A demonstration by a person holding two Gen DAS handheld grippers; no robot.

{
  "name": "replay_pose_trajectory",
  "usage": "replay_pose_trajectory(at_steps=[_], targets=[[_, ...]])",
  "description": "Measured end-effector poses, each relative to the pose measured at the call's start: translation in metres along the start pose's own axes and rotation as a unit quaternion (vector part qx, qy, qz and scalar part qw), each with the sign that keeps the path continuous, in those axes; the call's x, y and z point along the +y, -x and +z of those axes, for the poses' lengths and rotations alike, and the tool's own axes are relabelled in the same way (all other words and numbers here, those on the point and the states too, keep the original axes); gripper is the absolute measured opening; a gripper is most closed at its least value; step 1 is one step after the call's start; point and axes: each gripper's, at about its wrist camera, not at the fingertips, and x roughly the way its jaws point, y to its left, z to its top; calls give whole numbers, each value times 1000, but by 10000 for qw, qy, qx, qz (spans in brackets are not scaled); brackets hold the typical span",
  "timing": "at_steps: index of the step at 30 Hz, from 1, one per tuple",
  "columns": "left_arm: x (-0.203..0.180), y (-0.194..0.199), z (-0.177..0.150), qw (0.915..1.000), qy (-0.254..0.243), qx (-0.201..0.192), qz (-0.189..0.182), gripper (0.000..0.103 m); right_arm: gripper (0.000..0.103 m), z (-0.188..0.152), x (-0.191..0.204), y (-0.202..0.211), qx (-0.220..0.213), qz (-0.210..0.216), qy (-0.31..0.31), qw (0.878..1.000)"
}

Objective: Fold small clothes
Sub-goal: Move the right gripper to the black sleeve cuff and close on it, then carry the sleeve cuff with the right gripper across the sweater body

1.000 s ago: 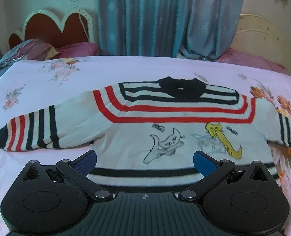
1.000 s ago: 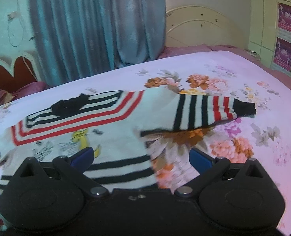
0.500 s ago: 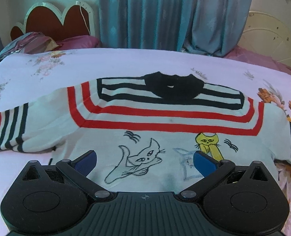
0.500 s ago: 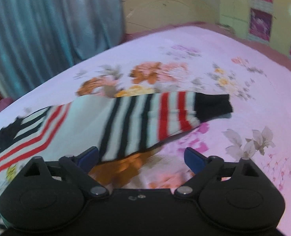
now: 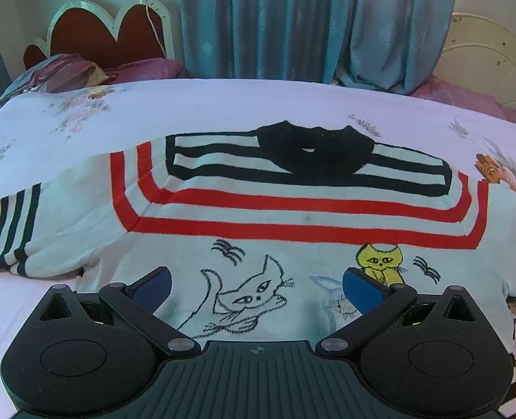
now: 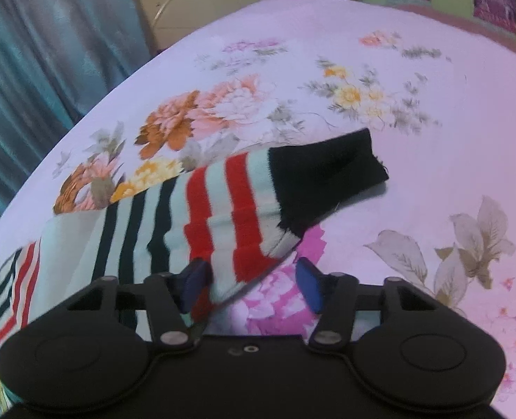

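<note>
The right gripper (image 6: pixel 251 286) had its blue pads partly apart around the striped sleeve (image 6: pixel 223 209) near its black cuff, not yet pinching. The left gripper (image 5: pixel 256 286) hung wide open over the white knitted cat sweater (image 5: pixel 293 251), spread flat on the floral bedsheet (image 6: pixel 432 104). Soft, limp knit; the cuff looked the surest hold.

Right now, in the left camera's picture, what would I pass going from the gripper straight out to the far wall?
Left gripper → white cat drawing → red stripes → black collar → flowered bedsheet → blue curtain.
</note>
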Motion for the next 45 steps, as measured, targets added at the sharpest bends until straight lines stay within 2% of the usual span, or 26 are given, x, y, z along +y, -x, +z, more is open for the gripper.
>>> replay_pose_trajectory(at_steps=[4,7,10,13,18,22,25,29,31,33,34,36,40,44,45], targets=[[-1,-1,2,9999,-87,-74,26,103,25,5,-5,-4,-169,4,-165,9997],[-1,-1,4,9999,-90,-96,-14,102,11,8,-6,-6,-264,21,-156,9995],[1,0,5,9999,-78,-83,-52,102,8,10,1,2,-526,65,76,9986],[6,1,7,9999,-38,-89,-82,102,8,10,28,19,-922,195,652,9934],[21,4,16,9996,117,-216,-102,103,8,1,103,51,-1304,893,1675,9731],[38,4,21,9992,234,-313,-127,103,8,-30,175,61,-1162,1673,2416,9487],[52,1,23,9988,332,-323,-144,103,8,-67,226,54,-779,2162,2882,9296],[66,-8,22,9979,477,-195,-402,103,12,-112,266,28,-31,2474,3235,9133],[66,-12,21,9967,499,-112,-633,103,20,-132,277,15,426,2543,3330,9070],[62,-18,20,9951,494,17,-851,103,28,-138,277,10,638,2567,3313,9057],[58,-21,19,9936,498,86,-1005,103,35,-138,274,12,656,2602,3282,9057],[51,-28,17,9900,541,245,-1283,103,41,-131,264,25,527,2655,3219,9073],[33,-48,16,9810,815,378,-1720,102,53,-119,232,52,-1,2381,3261,9149],[13,-67,21,9756,953,420,-1931,102,53,-111,196,60,-265,1940,3290,9238],[8,-72,22,9737,968,407,-2023,92,53,-110,188,60,-283,1847,3251,9271]])
